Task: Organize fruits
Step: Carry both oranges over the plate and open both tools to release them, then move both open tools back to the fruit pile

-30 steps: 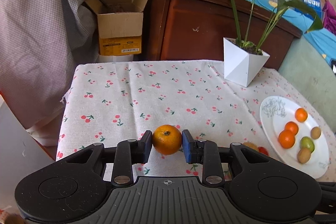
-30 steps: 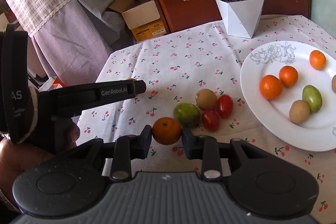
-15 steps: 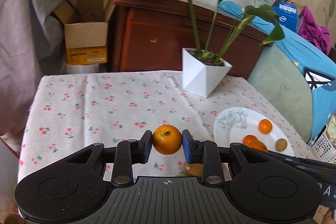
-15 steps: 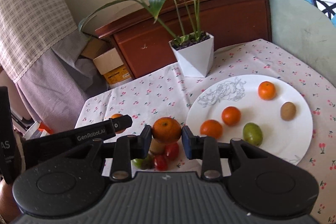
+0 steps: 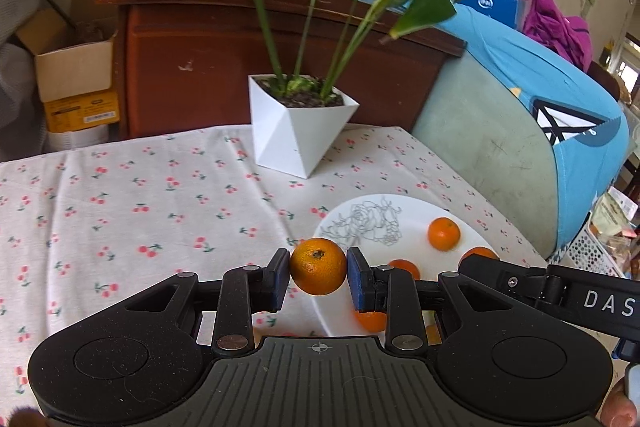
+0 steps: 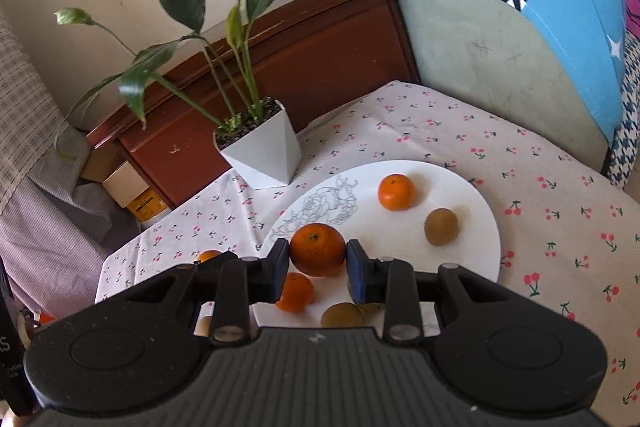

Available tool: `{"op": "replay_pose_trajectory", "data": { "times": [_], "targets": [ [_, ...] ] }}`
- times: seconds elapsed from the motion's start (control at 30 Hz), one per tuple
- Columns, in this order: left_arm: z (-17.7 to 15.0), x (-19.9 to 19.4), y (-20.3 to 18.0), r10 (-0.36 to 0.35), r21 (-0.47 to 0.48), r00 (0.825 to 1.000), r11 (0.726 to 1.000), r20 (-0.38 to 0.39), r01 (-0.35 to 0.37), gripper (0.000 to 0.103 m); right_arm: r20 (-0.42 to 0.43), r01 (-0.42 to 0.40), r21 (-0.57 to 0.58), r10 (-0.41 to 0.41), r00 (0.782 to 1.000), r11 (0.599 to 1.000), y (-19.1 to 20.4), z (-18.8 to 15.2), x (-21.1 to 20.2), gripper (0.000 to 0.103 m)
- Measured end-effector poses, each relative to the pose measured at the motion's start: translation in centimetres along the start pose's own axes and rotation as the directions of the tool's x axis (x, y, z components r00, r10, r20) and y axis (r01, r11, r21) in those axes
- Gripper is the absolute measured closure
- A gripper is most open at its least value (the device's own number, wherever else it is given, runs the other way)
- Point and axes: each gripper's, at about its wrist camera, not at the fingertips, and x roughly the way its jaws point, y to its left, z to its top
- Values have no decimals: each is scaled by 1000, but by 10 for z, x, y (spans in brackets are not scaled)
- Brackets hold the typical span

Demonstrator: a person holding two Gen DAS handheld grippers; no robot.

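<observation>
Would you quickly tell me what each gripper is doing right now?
Left gripper: shut on an orange, above the near rim of the white plate.
Right gripper: shut on another orange, over that plate.

Both grippers have swung toward the plate (image 6: 472, 203): the right gripper (image 6: 318, 263) now carries its orange (image 6: 317, 249) over it, the left gripper's (image 5: 318, 277) orange (image 5: 318, 265) reaches its near rim.

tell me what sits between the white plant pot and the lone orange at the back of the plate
Only the bare cherry-print tablecloth and the plate's rose drawing lie between the white plant pot and the lone orange; the right wrist view shows it.
</observation>
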Motion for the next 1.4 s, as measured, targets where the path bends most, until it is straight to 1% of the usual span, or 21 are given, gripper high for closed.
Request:
{"op": "replay_pose_trajectory", "data": {
  "times": [0.13, 0.33, 0.5, 0.6, 0.67, 0.73, 0.8, 0.9, 1.0, 1.1, 1.2, 1.3, 1.4],
  "targets": [
    [1, 11, -5, -10, 9, 1000, 1000, -12, 10, 75, -9, 33, 37, -33, 999, 999, -10, 0, 5, 72],
    [3, 23, -11, -21, 22, 999, 1000, -26, 22, 75, -22, 58, 91, -56, 998, 994, -21, 0, 12, 72],
    [2, 31, -15, -24, 32, 999, 999, -34, 25, 75, -26, 81, 101, -79, 997, 992, -25, 0, 17, 72],
    [0, 31, -16, -19, 32, 999, 999, -35, 20, 73, -22, 89, 112, -87, 996, 990, -27, 0, 17, 69],
    [2, 30, -16, -20, 29, 999, 999, -38, 21, 72, -11, 92, 112, -92, 996, 989, -27, 1, 15, 69],
    [3, 27, -15, -17, 21, 999, 1000, -30, 18, 61, -5, 88, 113, -88, 996, 990, -27, 2, 13, 69],
    [5, 24, -14, -9, 9, 1000, 1000, -23, 9, 56, -5, 86, 108, -86, 996, 990, -26, 2, 13, 70],
    [7, 18, -11, -5, 3, 1000, 1000, -22, 5, 55, -4, 78, 110, -78, 997, 991, -26, 2, 12, 69],
    [7, 10, -8, 9, -2, 1000, 1000, -20, -9, 48, -8, 68, 105, -67, 998, 992, -24, 2, 11, 69],
    [6, 4, -5, 17, -5, 999, 1000, -28, -17, 45, -12, 54, 90, -53, 999, 994, -20, 1, 10, 69],
    [4, -4, -2, 31, -5, 999, 1000, -33, -31, 41, -14, 39, 66, -39, 999, 997, -14, -1, 9, 69],
    [2, -13, 4, 49, -4, 998, 999, -29, -49, 41, -16, 27, 34, -26, 1000, 999, -8, -3, 7, 68],
    [0, -22, 13, 64, -24, 998, 998, -29, -65, 41, -23, 9, 12, -9, 1000, 1000, -2, -6, 6, 68]
  ]
}}
